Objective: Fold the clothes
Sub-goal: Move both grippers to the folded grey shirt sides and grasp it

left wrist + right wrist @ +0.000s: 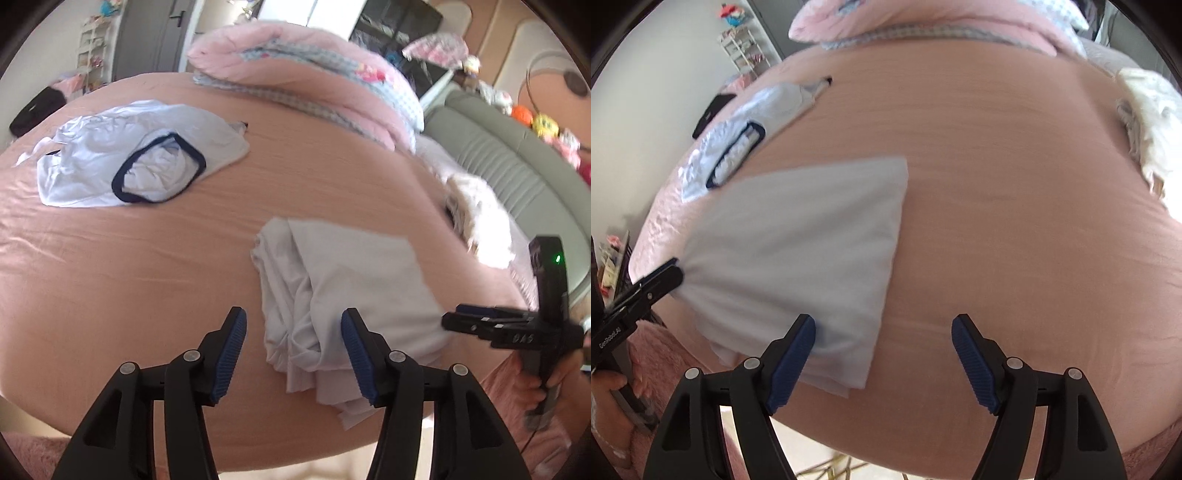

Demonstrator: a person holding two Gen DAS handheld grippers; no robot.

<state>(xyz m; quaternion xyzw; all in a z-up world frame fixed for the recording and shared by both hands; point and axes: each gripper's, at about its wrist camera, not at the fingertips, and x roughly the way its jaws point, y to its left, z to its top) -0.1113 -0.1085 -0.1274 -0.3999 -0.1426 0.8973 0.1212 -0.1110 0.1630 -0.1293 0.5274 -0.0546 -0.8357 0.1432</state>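
A folded white garment (pixel 354 280) lies on the pink bed sheet (pixel 147 280) near the front edge. My left gripper (pixel 293 332) is open just above it, with the garment's bunched near-left edge showing between the fingers. In the right wrist view the same garment (pixel 798 240) is a flat wedge, and the left gripper (pixel 674 271) meets its left corner. My right gripper (pixel 884 328) is open, its left finger (pixel 792 362) over the garment's near right corner and bare sheet between the jaws. The right gripper (pixel 456 319) also shows side-on beside the garment.
A crumpled white T-shirt with a navy collar (pixel 140 162) lies at the far left of the bed (pixel 738 147). A pink quilt (pixel 314 74) is heaped at the back. A fluffy white item (pixel 1152 122) lies right, by a grey headboard (pixel 498 155).
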